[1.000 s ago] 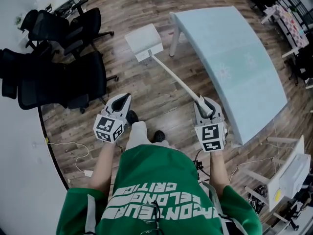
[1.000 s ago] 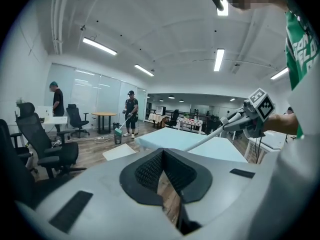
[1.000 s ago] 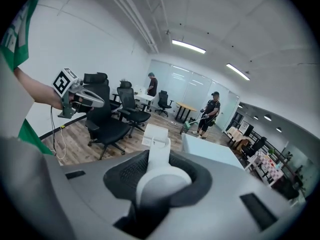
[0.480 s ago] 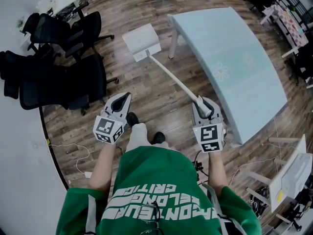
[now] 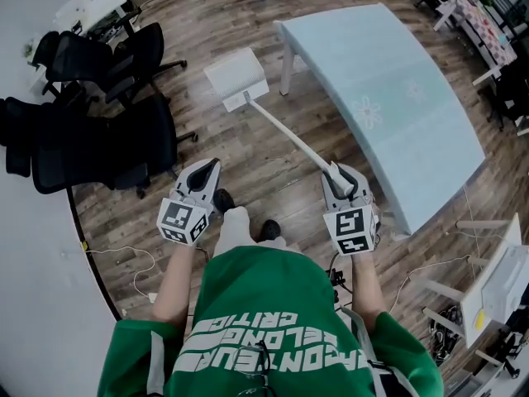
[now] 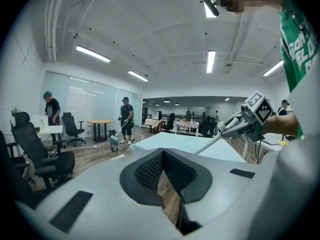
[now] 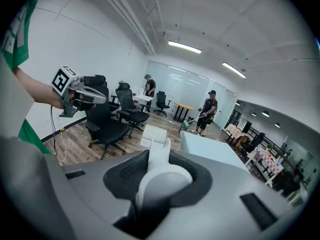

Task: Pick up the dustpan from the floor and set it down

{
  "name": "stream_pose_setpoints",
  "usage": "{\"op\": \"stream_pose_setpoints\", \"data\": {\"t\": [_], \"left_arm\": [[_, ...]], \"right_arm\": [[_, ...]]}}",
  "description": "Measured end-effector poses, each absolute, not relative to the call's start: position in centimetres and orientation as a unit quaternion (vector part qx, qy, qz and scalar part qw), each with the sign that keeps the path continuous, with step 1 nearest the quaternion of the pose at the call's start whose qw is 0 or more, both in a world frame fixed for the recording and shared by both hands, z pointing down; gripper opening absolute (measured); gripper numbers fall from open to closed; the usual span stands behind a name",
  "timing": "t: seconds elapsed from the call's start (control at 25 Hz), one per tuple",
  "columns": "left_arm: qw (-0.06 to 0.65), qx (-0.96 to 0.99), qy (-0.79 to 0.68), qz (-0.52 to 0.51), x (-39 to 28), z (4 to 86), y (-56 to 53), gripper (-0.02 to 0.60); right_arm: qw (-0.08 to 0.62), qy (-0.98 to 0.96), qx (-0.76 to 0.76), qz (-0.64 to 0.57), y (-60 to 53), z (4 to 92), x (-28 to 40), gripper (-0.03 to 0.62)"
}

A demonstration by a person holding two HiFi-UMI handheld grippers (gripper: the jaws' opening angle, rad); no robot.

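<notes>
While the right gripper (image 5: 344, 177) stays clamped on the top end of the handle (image 5: 289, 135), little differs from a second ago. The white dustpan (image 5: 235, 74) is out ahead at the handle's far end, just beside the table (image 5: 388, 81) leg and near the black chairs (image 5: 107, 139). It has slid slightly left and down in the head view, along with the table. Cannot tell if the pan touches the floor (image 5: 248, 164). Handle end fills the right jaws in the right gripper view. Left gripper (image 5: 205, 172) is in the same spot as before, with jaws together, tips meeting and nothing between them, well apart from the dustpan.
</notes>
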State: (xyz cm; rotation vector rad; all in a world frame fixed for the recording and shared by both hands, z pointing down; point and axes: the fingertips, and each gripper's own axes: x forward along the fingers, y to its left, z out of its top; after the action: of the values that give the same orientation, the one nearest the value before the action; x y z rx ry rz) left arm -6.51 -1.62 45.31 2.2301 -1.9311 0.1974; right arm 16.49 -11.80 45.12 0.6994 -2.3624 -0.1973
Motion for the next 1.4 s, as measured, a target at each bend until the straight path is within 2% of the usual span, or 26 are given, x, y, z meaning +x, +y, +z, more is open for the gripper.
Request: {"op": "stream_pose_setpoints", "data": {"t": [1.4], "left_arm": [[0.113, 0.901, -0.408, 0.091, 7.3, 48.3, -10.8, 0.002]], "right_arm": [[0.457, -0.787, 0.41, 0.061, -4.8, 54.8, 31.4, 0.118]]}}
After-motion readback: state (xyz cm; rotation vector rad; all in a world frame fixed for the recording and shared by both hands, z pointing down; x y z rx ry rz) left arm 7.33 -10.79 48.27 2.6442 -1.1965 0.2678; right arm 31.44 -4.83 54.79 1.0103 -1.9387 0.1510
